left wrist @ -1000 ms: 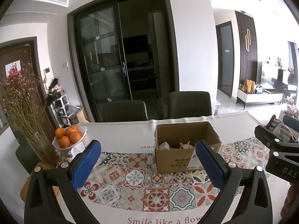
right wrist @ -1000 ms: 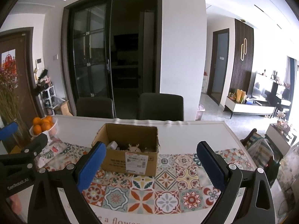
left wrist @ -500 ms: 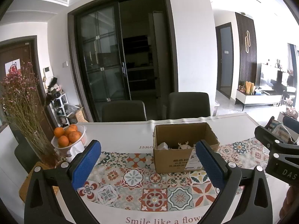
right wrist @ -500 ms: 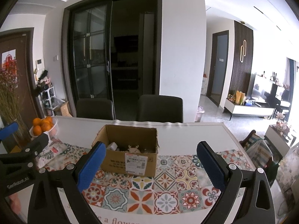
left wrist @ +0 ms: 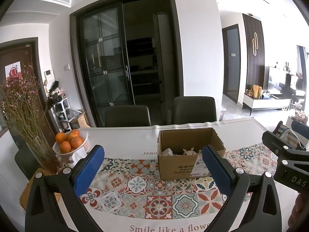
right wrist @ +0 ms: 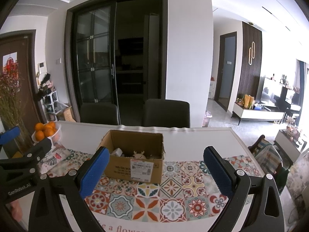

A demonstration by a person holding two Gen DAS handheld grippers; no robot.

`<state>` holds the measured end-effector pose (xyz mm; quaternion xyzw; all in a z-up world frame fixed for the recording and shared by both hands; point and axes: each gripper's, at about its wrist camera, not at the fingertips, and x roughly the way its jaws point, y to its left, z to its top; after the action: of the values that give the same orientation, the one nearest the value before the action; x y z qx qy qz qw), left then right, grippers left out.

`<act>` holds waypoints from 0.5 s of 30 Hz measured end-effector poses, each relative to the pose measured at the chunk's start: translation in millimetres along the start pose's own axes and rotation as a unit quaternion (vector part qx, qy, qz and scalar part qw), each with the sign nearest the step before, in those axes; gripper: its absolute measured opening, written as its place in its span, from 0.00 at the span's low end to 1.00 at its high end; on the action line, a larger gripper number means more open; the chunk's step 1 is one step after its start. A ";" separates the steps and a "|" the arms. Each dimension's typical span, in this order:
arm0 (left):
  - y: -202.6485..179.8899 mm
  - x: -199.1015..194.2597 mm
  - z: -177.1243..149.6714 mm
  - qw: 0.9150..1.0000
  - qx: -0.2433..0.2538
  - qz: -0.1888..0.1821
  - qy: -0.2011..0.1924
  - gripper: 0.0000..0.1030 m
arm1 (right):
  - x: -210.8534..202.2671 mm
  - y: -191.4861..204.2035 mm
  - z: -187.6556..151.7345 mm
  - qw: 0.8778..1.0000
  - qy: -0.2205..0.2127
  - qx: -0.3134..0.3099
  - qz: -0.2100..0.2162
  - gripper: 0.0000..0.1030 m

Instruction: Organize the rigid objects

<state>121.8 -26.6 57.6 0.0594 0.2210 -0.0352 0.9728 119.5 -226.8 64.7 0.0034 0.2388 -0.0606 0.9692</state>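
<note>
Left tongs [left wrist: 152,172] wide apart, nothing between the blue pads, hovering over the near edge of the desk [left wrist: 123,141]. Right tongs [right wrist: 154,172] same: spread, empty, level with the left pair; each shows at the edge of the other's view

Under both: patterned tile cloth [right wrist: 173,201], bare of loose items as far as I can see

Past the cloth's middle: cardboard box [right wrist: 135,166], flaps open, upright, opening facing up. Long axis runs left-right across the desk, label side toward the tongs, slightly skewed. Inside, against the near wall: small deer figure [right wrist: 139,154], antlers up, and a white item [right wrist: 117,151] to its left; can't tell what that one is or how either lies

Far left: bowl of oranges [left wrist: 70,143] and dried flowers in a vase [left wrist: 25,119], well apart from the box

Risks, my guess:
- box is light, so a finger catching the near wall going in would shove or tip it
- items sit low behind that wall, so a blind grab could pinch antlers or slip off
- both tongs reaching into one opening could collide
</note>
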 end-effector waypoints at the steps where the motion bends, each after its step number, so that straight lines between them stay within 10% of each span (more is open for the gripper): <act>1: -0.1 0.0 0.0 1.000 0.001 0.000 0.000 1.00 | 0.3 0.6 0.4 1.000 0.000 0.000 0.000 0.96; 15: -1.3 -1.3 0.9 1.000 0.000 -0.003 -0.001 1.00 | -0.3 1.1 -0.6 1.000 -0.002 0.000 0.000 0.96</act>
<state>120.9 -27.9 58.8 0.0590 0.2203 -0.0382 0.9729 119.1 -225.7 64.3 0.0036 0.2372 -0.0603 0.9696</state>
